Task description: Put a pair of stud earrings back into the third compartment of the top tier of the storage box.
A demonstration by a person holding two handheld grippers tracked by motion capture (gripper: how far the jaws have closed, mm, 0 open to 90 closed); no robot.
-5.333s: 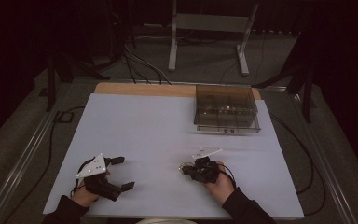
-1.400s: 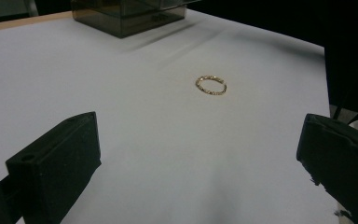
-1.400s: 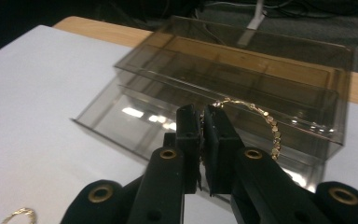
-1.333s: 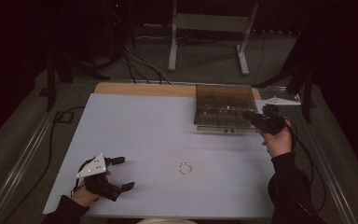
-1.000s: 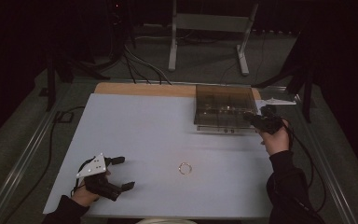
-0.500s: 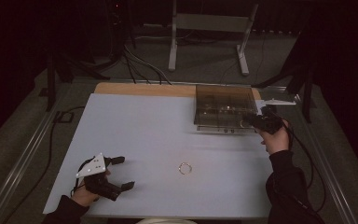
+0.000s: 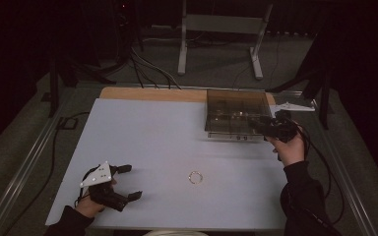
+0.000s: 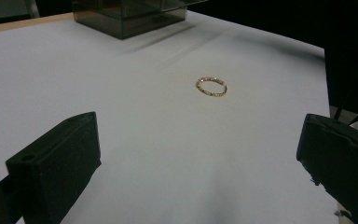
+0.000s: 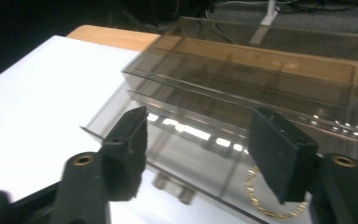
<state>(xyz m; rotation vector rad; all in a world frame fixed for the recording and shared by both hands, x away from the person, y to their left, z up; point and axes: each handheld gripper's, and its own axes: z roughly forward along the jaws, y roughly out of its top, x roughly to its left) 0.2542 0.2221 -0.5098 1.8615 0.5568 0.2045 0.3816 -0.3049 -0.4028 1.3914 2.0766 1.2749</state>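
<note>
Right claw (image 7: 260,125) (jaws apart) hovers at the smoky clear box (image 7: 236,114); left claw (image 7: 128,182), also apart, rests on the desk (image 7: 152,132) near a gold ring (image 7: 195,177).

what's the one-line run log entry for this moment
left gripper: open, resting near table edge | right gripper: open at smoked clear box | gold ring: loose on white table

- Table (image 7: 142,132): white top, wooden strip along far edge.
- Smoky clear box (image 7: 236,114) at far right.
- Gold ring (image 7: 195,177) near front centre, lying flat.
</note>
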